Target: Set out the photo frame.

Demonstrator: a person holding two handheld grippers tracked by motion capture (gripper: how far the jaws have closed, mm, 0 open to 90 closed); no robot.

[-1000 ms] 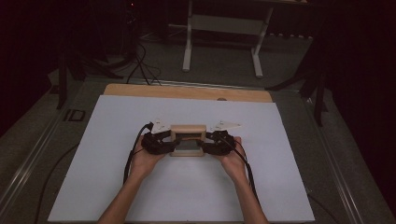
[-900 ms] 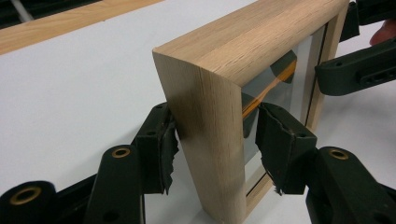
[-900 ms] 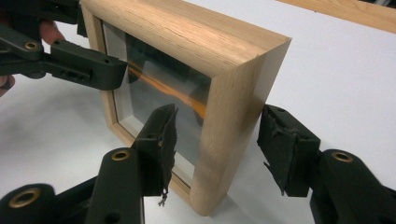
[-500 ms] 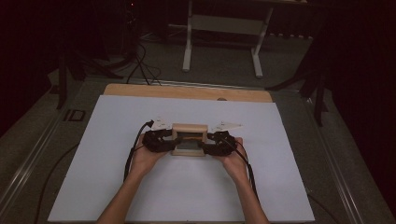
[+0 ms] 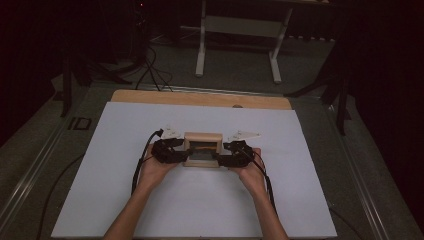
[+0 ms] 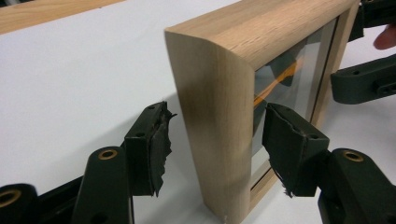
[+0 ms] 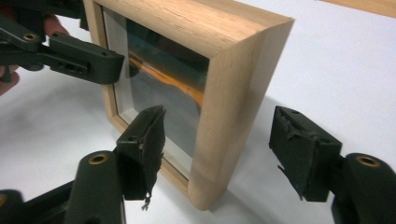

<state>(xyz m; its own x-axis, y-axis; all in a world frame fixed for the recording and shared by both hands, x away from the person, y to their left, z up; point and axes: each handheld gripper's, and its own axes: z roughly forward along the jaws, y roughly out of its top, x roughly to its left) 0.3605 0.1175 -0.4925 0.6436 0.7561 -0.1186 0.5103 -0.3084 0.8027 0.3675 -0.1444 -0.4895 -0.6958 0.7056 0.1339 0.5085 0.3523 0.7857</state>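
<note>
A: What's on the table?

B: A small wooden frame (image 5: 202, 148) with a glass front stands upright near the middle of a white board (image 5: 125, 130). The glass faces the person. One hand is at each side of it, each holding a black two-jaw gripper.

A: Are the grippers holding it?

B: No. The left gripper (image 6: 212, 140) straddles the frame's left edge, one pad behind the wood and one in front of the glass, with a clear gap on both sides. The right gripper (image 7: 226, 140) does the same at the right edge. Both sets of jaws have just been opening, with the frame's edge between them but no pad pressing on it.

A: So the frame stands by itself?

B: It seems so, its bottom edge resting on the board.

A: How should the release be finished well?

B: My judgement: draw both grippers straight outward, left to the left and right to the right, keeping the jaws wide. The front pads sit close to the glass, so any twist could tip the frame over. Moving both hands evenly would avoid nudging it.
</note>
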